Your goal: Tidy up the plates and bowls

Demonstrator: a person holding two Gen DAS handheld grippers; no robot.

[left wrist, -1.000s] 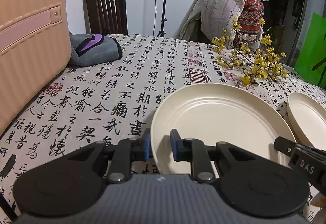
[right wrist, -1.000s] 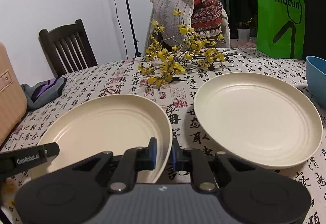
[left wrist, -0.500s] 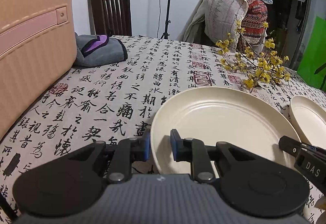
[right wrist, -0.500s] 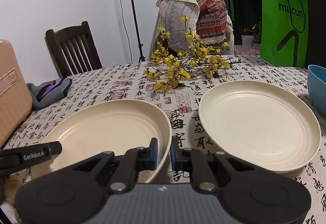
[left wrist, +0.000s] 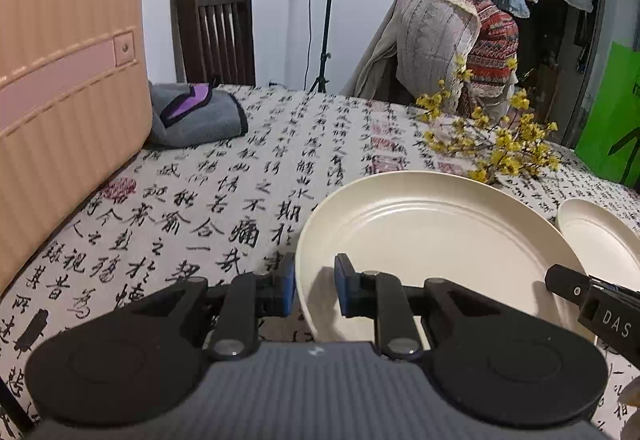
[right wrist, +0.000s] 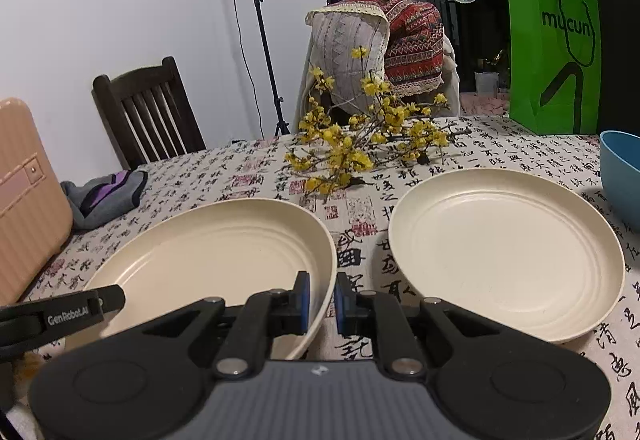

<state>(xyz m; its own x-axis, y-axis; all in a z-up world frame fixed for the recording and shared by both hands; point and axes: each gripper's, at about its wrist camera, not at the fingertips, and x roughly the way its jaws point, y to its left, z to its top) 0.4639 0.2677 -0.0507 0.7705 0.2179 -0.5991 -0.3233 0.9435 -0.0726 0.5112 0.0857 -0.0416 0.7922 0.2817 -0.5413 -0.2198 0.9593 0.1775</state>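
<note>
Evidently both grippers are clamped on the same cream plate (left wrist: 432,240), 1 on each side of its rim. Farthest left, the left gripper (left wrist: 315,290) has its blue pads nearly closed across the plate's left edge, 1 pad outside the rim and 1 over the inner slope. At the plate's opposite edge, the right gripper (right wrist: 319,300) pinches the right rim the same way, its jaws nearly together with the thin wall between them. The plate looks tipped, its near edge off the calligraphy tablecloth (right wrist: 360,228), though I cannot tell how much of it is clear of the cloth. To the right, apart from it by a strip of cloth, the second cream plate (right wrist: 508,252) lies flat on the table, nearer the right hand. Beyond that, at the far right edge, sits a blue bowl (right wrist: 622,175). Stacking would likely mean carrying the held plate rightward, level, over its twin.
</note>
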